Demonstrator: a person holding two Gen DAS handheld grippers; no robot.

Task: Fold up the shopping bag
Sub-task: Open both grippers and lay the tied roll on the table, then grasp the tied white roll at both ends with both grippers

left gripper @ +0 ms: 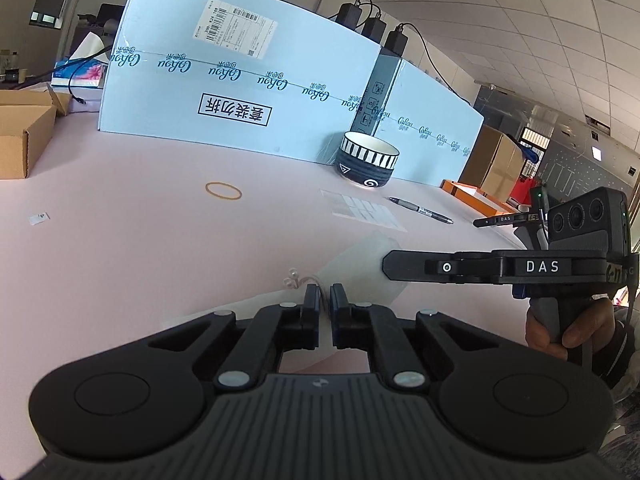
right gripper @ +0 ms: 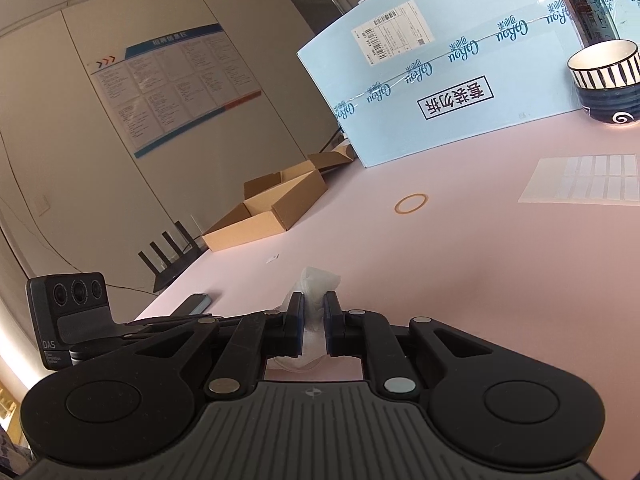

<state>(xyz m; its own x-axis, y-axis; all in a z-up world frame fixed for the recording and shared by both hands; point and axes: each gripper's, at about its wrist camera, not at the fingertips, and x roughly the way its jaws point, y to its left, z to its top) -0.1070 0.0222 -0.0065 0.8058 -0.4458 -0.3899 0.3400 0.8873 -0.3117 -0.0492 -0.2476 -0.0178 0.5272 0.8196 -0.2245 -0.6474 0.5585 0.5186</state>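
Note:
The shopping bag (left gripper: 360, 264) is thin, translucent plastic, stretched low over the pink table (left gripper: 140, 240) between my two grippers. My left gripper (left gripper: 324, 300) is shut on one end of it, and a small knotted handle (left gripper: 294, 278) pokes out just past the fingertips. To the right, held by a hand (left gripper: 568, 328), my right gripper (left gripper: 390, 266) reaches in sideways to the bag's other end. In the right wrist view that gripper (right gripper: 314, 308) is shut on the bag (right gripper: 320, 278), with crumpled plastic bunched beyond the tips.
A large pale-blue carton (left gripper: 240, 92) stands along the back, with a striped bowl (left gripper: 368, 160) before it. A rubber band (left gripper: 223, 191), a label sheet (left gripper: 364, 210) and a pen (left gripper: 420, 210) lie on the table. An open cardboard box (right gripper: 268, 208), a phone (right gripper: 196, 302) and a router (right gripper: 172, 252) sit at the left.

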